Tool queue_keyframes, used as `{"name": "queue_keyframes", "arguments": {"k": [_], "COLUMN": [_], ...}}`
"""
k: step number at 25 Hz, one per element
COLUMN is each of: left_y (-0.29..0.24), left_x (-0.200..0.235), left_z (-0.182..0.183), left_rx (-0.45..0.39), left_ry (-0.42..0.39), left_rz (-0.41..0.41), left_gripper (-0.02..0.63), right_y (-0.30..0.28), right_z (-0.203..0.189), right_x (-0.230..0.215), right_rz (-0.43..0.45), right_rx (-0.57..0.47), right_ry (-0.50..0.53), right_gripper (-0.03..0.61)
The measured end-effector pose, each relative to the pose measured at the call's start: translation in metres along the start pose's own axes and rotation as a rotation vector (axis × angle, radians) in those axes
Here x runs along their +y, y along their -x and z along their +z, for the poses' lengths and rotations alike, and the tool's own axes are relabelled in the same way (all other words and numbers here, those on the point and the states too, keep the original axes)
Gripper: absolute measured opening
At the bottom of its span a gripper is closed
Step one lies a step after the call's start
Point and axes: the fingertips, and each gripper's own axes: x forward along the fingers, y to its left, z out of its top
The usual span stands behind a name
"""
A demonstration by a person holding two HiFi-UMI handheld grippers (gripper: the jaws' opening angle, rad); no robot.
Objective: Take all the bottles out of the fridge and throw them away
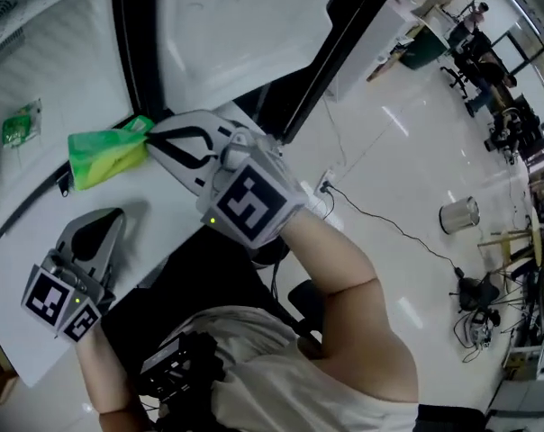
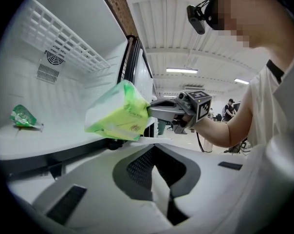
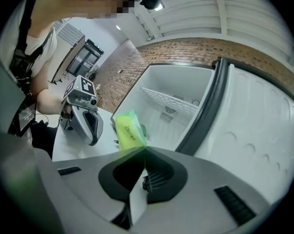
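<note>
The right hand-held gripper (image 1: 151,139) is clenched on the near edge of a soft green and yellow pouch (image 1: 105,156); the pouch hangs in the air just outside the open fridge (image 1: 38,52), beside its dark door seal (image 1: 132,43), and touches nothing else that I can see. The left hand-held gripper (image 1: 114,216) sits lower and nearer the person, jaws together with nothing between them. No bottle shows in any view; the only other item inside the fridge is a small green packet (image 2: 23,117) lying on the white floor of the compartment, well apart from the pouch.

The step in hand looks like carrying the pouch away for disposal. The grip is only on a thin edge of a floppy pack, so the jaws should stay fully clamped and the swing should be smooth; a jerk could let it slip out. Keep the pouch clear of the seal and the door as it turns outward. A pale cylindrical container (image 1: 458,214) stands on the floor well off to the right; it may be the bin, though I cannot tell. The idle left hand-held gripper is well placed to reach for the small packet next.
</note>
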Motion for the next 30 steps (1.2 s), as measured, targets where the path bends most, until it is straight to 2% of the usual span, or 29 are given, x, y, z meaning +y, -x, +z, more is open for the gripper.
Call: {"name": "queue_keyframes", "arguments": {"k": [4,16,30], "left_y": [-0.027,-0.099,-0.179], "left_x": [-0.023,-0.103,-0.214], "left_z": [0.019,0.036,0.033], "left_rx": [0.011,0.054,0.041], "left_ry": [-0.019,-0.092,-0.141], "left_rz": [-0.064,-0.258,-0.547], "left_gripper": [0.002,0.002,0.002], "right_y": [0.034,0.136,0.259], "right_z": [-0.004,-0.036,-0.104], "right_x": [-0.015,-0.03,-0.038], "right_rz": [-0.041,-0.168,-0.36], "right_rx": [0.003,-0.007,0.08], "right_ry": [-0.027,-0.107,-0.186], "right_gripper": [0.002,0.002,0.002]}}
